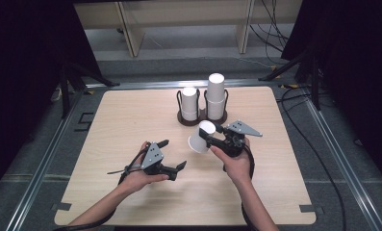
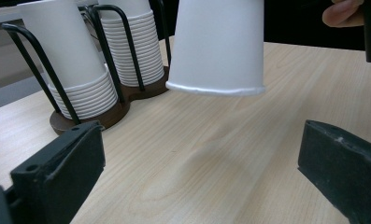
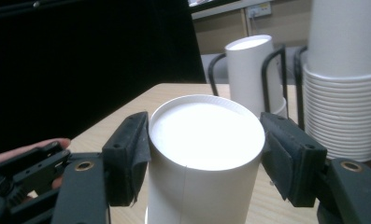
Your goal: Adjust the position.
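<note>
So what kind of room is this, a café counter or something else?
Probably a lab or test bench, not a café: a bare wooden table on a metal frame, loose cables on the floor, and hand-held grippers, the right gripper clamping a paper cup.

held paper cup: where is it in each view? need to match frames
High view: the held cup is at table centre, in the right gripper, upside down.
Left gripper view: top centre, rim downward, off the table.
Right gripper view: bottom centre, clamped between both pads.
Shared landmark: the cup rack with two stacks, behind the cup.
</note>
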The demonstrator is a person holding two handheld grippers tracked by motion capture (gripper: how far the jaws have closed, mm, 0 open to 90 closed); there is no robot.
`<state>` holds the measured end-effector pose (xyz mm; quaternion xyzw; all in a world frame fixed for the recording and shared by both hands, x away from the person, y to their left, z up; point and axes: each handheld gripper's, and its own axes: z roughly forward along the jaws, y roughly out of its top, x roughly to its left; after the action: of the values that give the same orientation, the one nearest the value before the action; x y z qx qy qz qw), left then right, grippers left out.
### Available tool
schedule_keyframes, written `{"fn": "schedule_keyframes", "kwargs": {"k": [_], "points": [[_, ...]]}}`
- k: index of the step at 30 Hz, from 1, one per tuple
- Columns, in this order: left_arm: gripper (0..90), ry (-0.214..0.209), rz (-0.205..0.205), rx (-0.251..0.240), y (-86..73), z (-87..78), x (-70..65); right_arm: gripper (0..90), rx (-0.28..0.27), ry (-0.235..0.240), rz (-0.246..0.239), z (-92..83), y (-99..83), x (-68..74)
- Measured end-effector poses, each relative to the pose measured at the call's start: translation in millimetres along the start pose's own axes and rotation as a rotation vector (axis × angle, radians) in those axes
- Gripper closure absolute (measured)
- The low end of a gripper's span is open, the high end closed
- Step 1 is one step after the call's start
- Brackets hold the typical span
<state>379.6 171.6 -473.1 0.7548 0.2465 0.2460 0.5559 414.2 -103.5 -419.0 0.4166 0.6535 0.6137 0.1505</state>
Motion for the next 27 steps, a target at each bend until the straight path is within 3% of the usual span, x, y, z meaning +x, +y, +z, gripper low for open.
{"fn": "schedule_keyframes", "kwargs": {"k": [4, 5, 6, 7, 10, 11, 15, 16, 24, 25, 26, 27], "points": [[0.3, 0.002, 0.002, -0.001, 0.1, -0.2, 0.2, 36.2, 0.004, -0.006, 0.108, -0.9, 2.3, -15.8], [0.3, 0.002, 0.003, -0.002, 0.1, -0.3, 0.3, 36.2, 0.004, -0.006, 0.108, -0.9, 2.3, -15.8], [0.2, 0.002, 0.001, -0.003, 0.2, -0.3, 0.3, 36.2, 0.004, 0.000, 0.140, -1.4, 2.4, -18.6], [0.3, 0.004, 0.001, -0.004, 0.2, -0.3, 0.5, 36.2, -0.004, -0.002, 0.134, -1.3, 2.4, -23.2], [0.3, 0.006, 0.002, -0.001, -0.1, -0.5, 0.8, 36.2, 0.002, 0.002, 0.221, -2.2, 0.6, -34.2], [0.3, 0.005, 0.001, 0.000, -0.3, -0.4, 0.8, 36.2, 0.002, 0.002, 0.221, -2.2, 0.6, -34.2], [0.3, 0.004, 0.000, -0.002, -0.7, -0.5, 0.9, 36.2, 0.010, 0.020, 0.319, -2.7, -4.5, -45.6], [0.3, 0.003, -0.001, -0.002, -0.8, -0.6, 0.8, 36.2, 0.011, 0.033, 0.371, -2.4, -7.1, -50.0], [0.3, 0.005, -0.002, -0.006, -1.1, -0.5, 0.9, 36.2, 0.002, 0.037, 0.467, -0.9, -13.1, -62.2], [0.2, 0.005, -0.001, -0.005, -1.0, -0.5, 0.9, 36.2, 0.001, 0.053, 0.486, -1.2, -13.3, -63.1], [0.3, 0.004, 0.000, -0.003, -1.0, -0.5, 0.7, 36.2, 0.011, 0.052, 0.539, -2.0, -12.8, -61.9], [0.3, 0.004, 0.000, -0.003, -1.0, -0.5, 0.7, 36.2, 0.011, 0.052, 0.539, -2.0, -12.8, -61.9]]}}
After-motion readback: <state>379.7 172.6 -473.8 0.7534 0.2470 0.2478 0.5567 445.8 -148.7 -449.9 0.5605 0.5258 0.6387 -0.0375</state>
